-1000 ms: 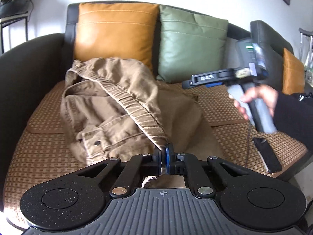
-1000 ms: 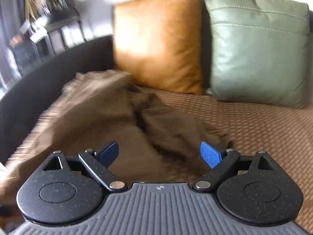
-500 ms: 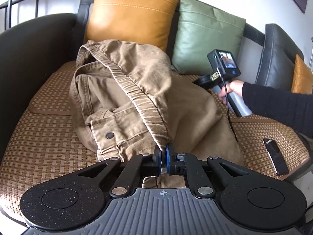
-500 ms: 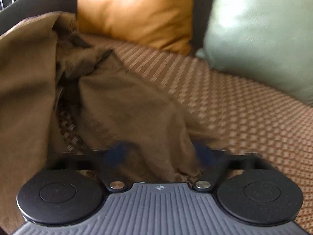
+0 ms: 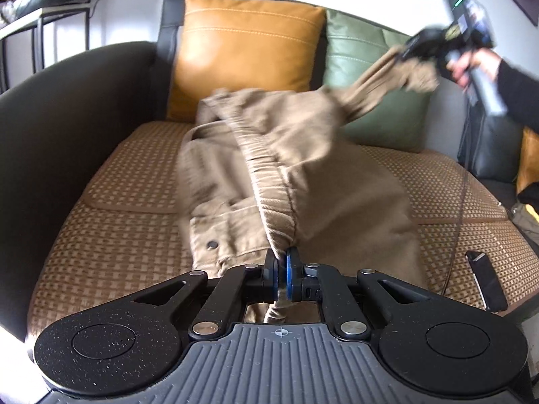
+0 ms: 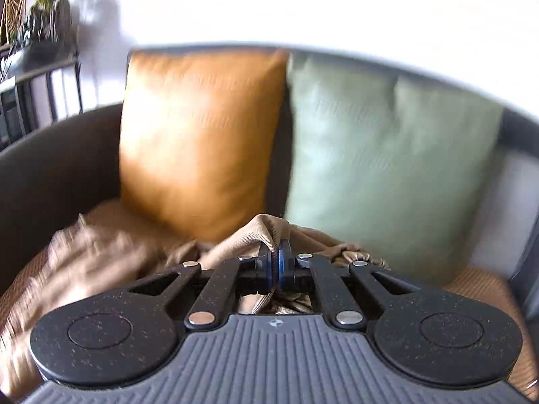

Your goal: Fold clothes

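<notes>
- My left gripper [image 5: 282,271] is clamped on the ribbed waistband of the tan trousers [image 5: 303,175], near the sofa [image 5: 84,118] seat's front edge.
- My right gripper [image 6: 277,266] just closed; its jaws pinch a fold of trouser fabric, lifted off the seat toward the back cushions.
- No containers.
- Only the left view shows the black phone [image 5: 486,277] at the seat's right front edge, and my hand [image 5: 471,65].
- Right view: trousers blurred, probably mid-swing; seat mostly hidden.
</notes>
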A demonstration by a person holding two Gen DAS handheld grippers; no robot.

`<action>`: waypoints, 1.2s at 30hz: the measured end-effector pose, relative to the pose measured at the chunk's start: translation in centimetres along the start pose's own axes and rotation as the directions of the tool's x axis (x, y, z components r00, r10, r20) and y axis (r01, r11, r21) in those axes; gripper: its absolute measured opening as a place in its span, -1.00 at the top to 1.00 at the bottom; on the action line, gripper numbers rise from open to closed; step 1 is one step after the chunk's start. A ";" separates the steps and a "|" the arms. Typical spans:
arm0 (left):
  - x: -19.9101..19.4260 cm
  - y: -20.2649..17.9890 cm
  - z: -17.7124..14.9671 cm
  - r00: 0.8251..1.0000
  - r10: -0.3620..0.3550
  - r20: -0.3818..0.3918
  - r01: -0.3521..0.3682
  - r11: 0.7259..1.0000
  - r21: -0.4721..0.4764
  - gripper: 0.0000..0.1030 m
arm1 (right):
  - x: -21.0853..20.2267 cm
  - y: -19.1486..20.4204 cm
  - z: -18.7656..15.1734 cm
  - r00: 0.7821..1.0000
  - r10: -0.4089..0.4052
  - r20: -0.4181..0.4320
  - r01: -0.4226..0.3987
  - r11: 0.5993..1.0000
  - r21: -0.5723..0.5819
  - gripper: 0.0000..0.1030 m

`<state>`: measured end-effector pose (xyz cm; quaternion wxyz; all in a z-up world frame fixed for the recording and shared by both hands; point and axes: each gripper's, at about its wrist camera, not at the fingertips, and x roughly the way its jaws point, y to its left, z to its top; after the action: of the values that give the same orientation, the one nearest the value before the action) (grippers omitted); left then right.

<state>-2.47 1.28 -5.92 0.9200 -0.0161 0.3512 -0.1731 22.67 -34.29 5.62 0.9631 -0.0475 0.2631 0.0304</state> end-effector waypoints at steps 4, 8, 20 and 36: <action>0.3 0.9 0.2 1.000 0.021 -0.001 -0.021 0.999 -0.029 1.00 | -3.9 -0.7 4.7 0.994 -0.048 0.095 0.050 0.999 -0.021 0.92; 0.9 2.3 1.5 1.000 0.025 0.014 -0.024 0.997 -0.074 1.00 | -7.7 0.1 8.5 0.981 -0.082 0.174 0.096 0.992 -0.076 0.92; 6.6 8.8 6.5 0.950 0.310 0.031 -0.299 0.936 -0.188 1.00 | -8.5 -0.2 9.7 0.962 -0.167 0.217 0.192 0.976 -0.099 0.92; 5.7 10.8 8.6 0.945 0.324 -0.036 -0.325 0.930 -0.171 -0.03 | 2.5 -2.7 -6.8 0.974 -0.167 -0.151 0.154 0.983 -0.097 -0.21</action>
<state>10.43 8.76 -4.77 0.9296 -0.0377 0.3663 0.0126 21.67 -37.61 -1.28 0.9355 -0.1116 0.3327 -0.0402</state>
